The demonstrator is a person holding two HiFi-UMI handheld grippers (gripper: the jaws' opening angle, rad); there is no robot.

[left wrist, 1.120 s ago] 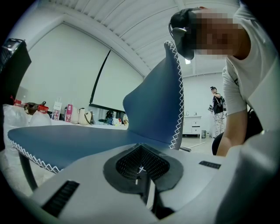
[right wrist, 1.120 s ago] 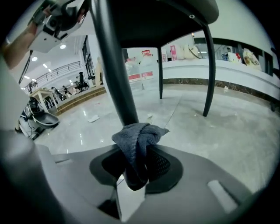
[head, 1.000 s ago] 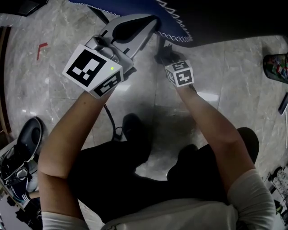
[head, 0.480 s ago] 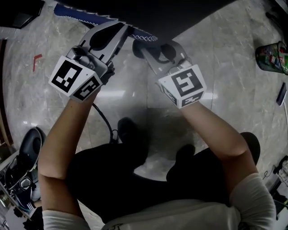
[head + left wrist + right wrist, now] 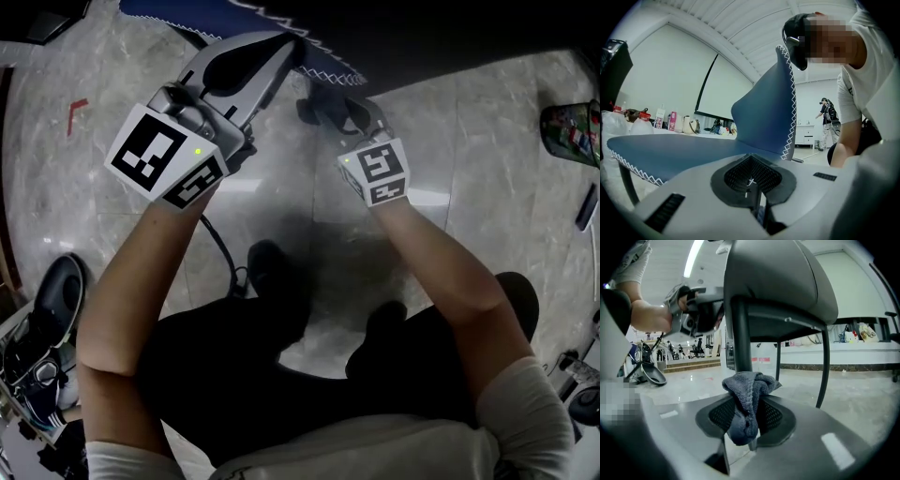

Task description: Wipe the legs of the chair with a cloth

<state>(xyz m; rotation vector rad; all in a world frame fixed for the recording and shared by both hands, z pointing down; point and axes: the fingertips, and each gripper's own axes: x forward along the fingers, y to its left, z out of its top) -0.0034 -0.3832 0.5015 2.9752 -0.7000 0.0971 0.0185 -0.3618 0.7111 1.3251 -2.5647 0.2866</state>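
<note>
Marble floor (image 5: 506,141), left tongs (image 5: 751,181) closed by chair seat (image 5: 693,151), right tongs (image 5: 746,416) gripping cloth (image 5: 749,389)

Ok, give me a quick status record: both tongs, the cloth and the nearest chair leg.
left tongs: shut, nothing between them, tips at the edge of the blue seat
right tongs: shut on the cloth
cloth: grey, bunched, sticking out past the tips
leg: dark, upright, directly behind the cloth; contact cannot be confirmed
</note>
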